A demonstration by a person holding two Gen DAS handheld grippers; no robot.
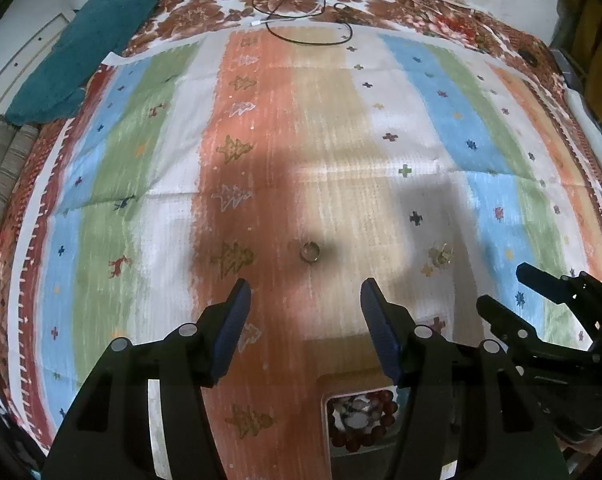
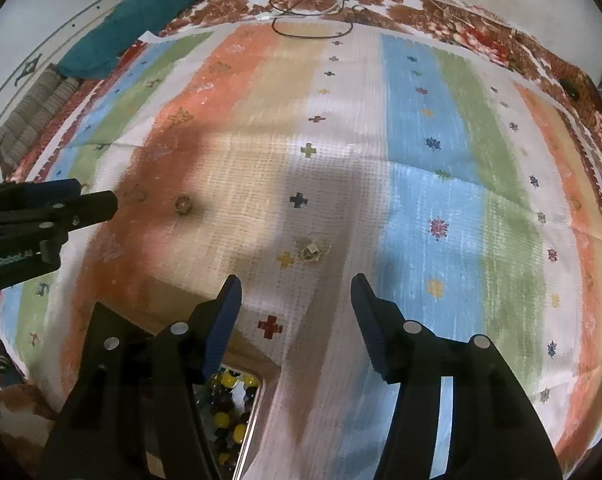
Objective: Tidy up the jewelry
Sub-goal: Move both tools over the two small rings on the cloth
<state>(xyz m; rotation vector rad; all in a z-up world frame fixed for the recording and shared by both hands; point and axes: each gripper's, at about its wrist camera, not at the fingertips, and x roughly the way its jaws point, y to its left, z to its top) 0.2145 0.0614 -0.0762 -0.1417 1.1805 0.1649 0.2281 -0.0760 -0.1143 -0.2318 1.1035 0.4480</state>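
Note:
A small metal ring [image 1: 310,251] lies on the striped cloth just ahead of my open, empty left gripper [image 1: 305,300]; it also shows in the right wrist view [image 2: 183,204]. A small gold earring-like piece [image 1: 441,256] lies to its right, just ahead of my open, empty right gripper [image 2: 295,296], where it shows as a gold cluster [image 2: 313,252]. A jewelry box [image 1: 361,420] below the left gripper holds a red bead bracelet. The box [image 2: 237,412] also shows yellow and dark beads below the right gripper.
The striped cloth [image 1: 141,184] covers a floral bedsheet [image 1: 421,12]. A teal cloth [image 1: 89,52] lies at the far left. Black and white cables [image 1: 301,8] coil at the far edge. The right gripper shows at the left view's right edge [image 1: 549,308].

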